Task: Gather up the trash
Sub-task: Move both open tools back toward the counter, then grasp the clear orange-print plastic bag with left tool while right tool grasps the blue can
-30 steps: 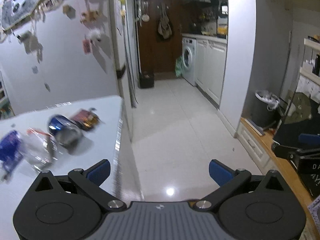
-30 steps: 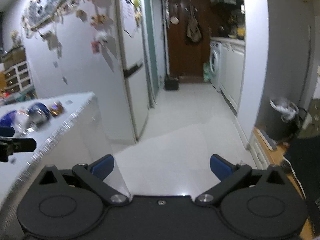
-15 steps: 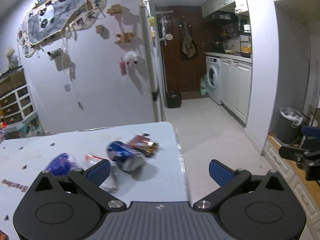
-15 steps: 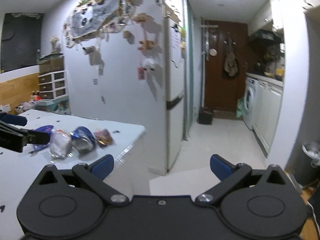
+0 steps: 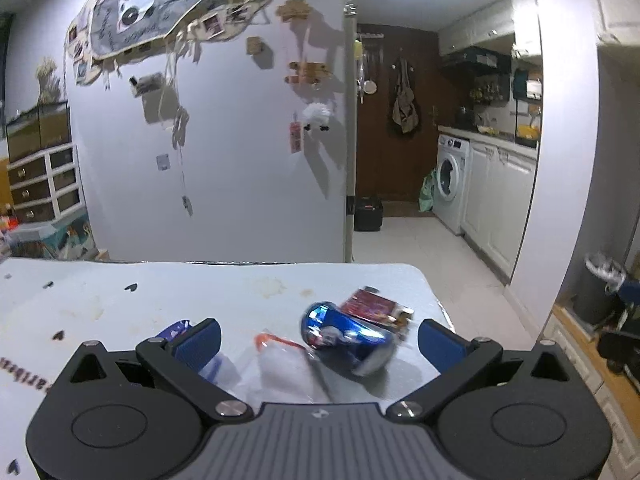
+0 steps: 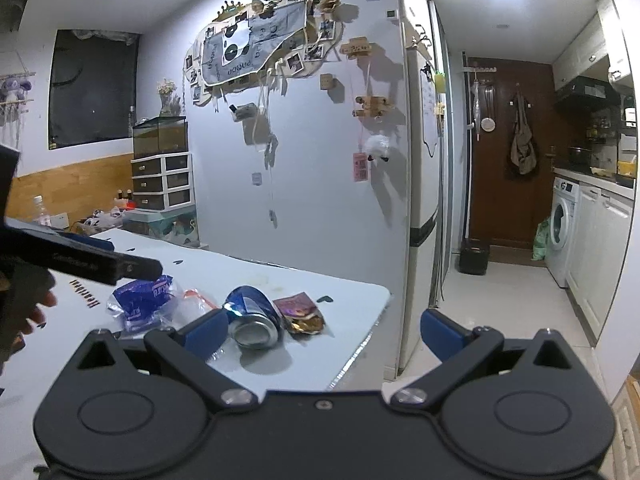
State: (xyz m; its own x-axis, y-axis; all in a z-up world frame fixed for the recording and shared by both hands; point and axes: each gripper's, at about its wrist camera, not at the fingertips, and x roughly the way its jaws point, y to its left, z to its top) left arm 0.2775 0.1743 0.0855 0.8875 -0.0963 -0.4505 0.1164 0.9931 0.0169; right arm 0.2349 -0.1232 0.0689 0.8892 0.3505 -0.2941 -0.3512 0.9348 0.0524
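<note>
Lying near the table (image 6: pixel 362 300) edge, a crushed can (image 6: pixel 252 314); both claws (image 5: pixel 318 342) (image 6: pixel 322 330) spread wide, empty.

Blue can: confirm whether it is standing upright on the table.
No, the blue can lies on its side on the table, open end facing the right wrist camera.
</note>
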